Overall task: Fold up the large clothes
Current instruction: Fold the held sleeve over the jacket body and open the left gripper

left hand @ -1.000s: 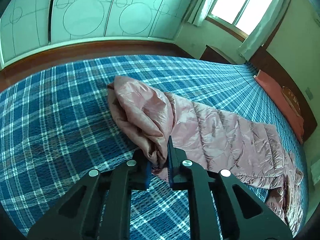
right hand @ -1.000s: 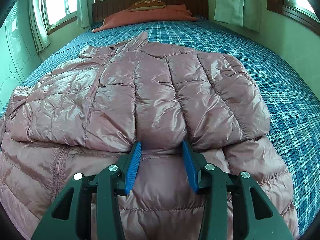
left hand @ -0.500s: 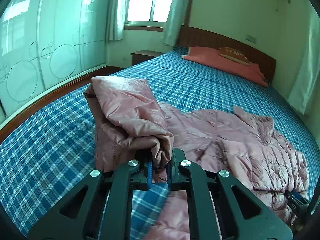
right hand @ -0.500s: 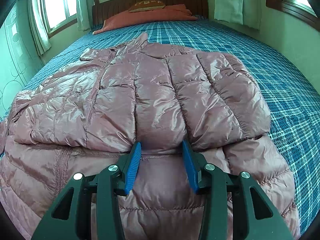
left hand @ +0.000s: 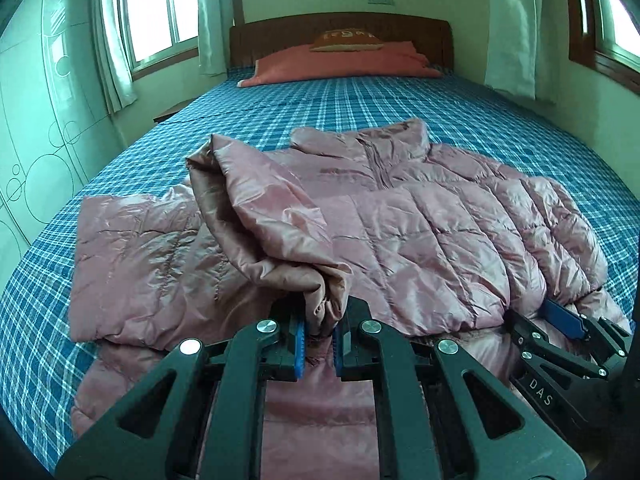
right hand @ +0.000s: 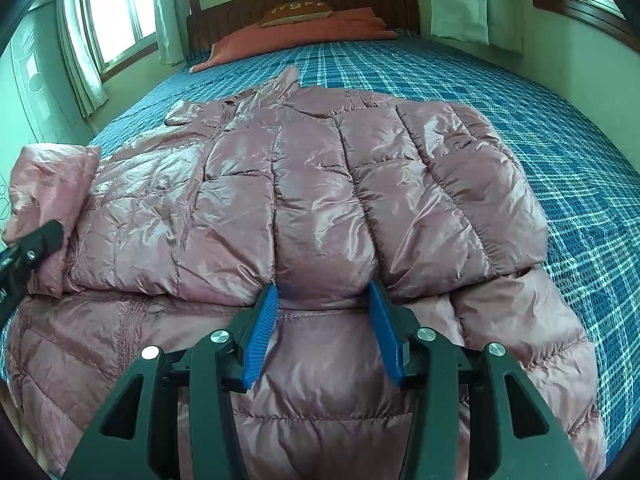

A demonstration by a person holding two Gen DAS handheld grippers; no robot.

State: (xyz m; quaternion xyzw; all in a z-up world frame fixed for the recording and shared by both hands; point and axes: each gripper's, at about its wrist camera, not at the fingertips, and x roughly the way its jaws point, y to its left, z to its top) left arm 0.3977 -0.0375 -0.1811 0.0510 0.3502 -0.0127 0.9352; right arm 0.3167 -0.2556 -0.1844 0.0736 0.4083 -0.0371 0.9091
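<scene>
L gripper [left hand: 320,340] pinching sleeve cuff [left hand: 324,292] over jacket [right hand: 320,184]; R gripper [right hand: 324,320] spread at folded edge.

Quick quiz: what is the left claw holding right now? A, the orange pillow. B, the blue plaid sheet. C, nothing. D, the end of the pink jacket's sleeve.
D: the left claw is shut on the bunched sleeve end of the pink jacket.
</scene>
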